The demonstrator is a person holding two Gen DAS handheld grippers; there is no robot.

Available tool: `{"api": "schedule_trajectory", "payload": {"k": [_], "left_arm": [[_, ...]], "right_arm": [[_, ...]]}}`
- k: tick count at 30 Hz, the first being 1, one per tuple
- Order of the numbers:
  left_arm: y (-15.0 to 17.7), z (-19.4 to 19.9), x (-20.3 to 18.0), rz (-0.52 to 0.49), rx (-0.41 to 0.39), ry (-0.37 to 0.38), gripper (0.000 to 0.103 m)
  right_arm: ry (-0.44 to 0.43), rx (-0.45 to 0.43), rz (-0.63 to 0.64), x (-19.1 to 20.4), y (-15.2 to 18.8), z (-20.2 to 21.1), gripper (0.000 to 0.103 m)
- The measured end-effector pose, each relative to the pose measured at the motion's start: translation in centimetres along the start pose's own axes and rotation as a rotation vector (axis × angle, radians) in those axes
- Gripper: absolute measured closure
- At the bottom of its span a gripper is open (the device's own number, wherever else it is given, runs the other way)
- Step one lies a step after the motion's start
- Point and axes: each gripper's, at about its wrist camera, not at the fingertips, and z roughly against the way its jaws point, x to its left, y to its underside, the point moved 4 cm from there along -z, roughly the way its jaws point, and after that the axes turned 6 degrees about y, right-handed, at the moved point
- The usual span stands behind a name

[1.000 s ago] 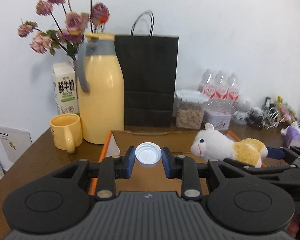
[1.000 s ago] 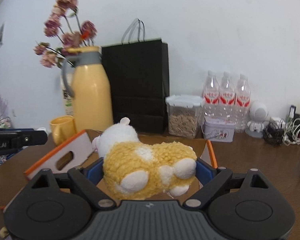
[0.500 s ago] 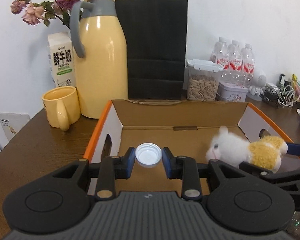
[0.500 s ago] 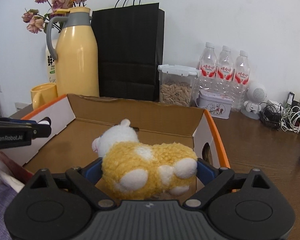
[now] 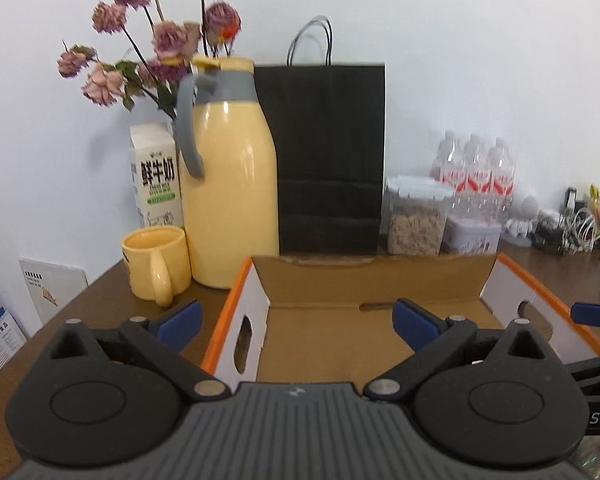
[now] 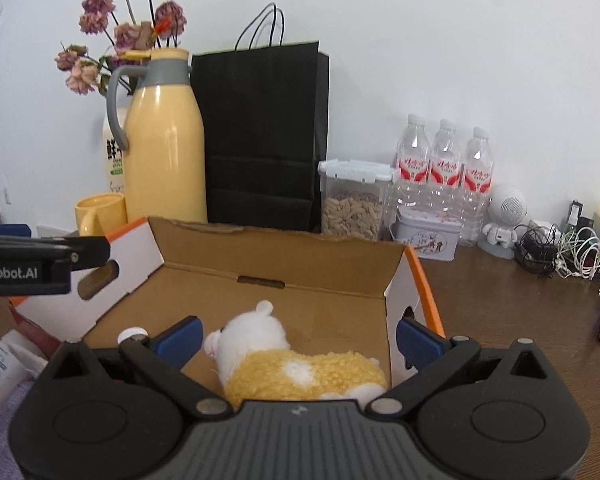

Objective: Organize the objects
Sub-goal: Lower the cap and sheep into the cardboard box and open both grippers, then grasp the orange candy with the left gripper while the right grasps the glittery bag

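Observation:
An open cardboard box (image 5: 332, 344) with orange edges lies just ahead of both grippers. My left gripper (image 5: 298, 322) hangs over the box's near left corner, its jaws opening wide with nothing between them. In the right wrist view the box (image 6: 280, 256) holds a white-and-yellow plush toy (image 6: 292, 368) lying on its floor. My right gripper (image 6: 300, 339) is opening around the toy, and its blue pads stand clear of the toy on both sides. A small white bottle cap (image 6: 132, 335) shows beside the right gripper's left finger, partly hidden.
Behind the box stand a yellow jug (image 5: 232, 200), a yellow mug (image 5: 156, 264), a milk carton (image 5: 156, 176), a black paper bag (image 5: 328, 160), a food container (image 6: 354, 200) and water bottles (image 6: 444, 168). Cables (image 6: 556, 248) lie at the far right.
Both grippers have opened. The white cap has left the left jaws, and the plush toy has dropped from the right jaws onto the box floor.

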Motion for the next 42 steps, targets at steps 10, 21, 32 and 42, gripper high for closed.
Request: {"api": "schedule_trajectory", "payload": {"k": [10, 21, 32, 42], "left_arm": [[-1.8, 6.0, 1.5, 0.012, -0.073, 0.025, 0.000], [0.8, 9.7, 5.7, 0.002, -0.015, -0.066, 0.000], [5.8, 10.7, 10.2, 0.028, 0.122, -0.157, 0.000], [8.6, 10.1, 12.0, 0.064, 0.221, -0.190, 0.000]], "right_arm": [[0.002, -0.120, 0.000, -1.6, -1.8, 7.2, 0.000], [0.022, 0.007, 0.064, -2.7, 3.1, 10.4, 0.000], [0.033, 0.143, -0.003, -4.2, 7.6, 8.6, 0.000], [-0.003, 0.171, -0.082, -4.7, 7.8, 6.9, 0.037]]}}
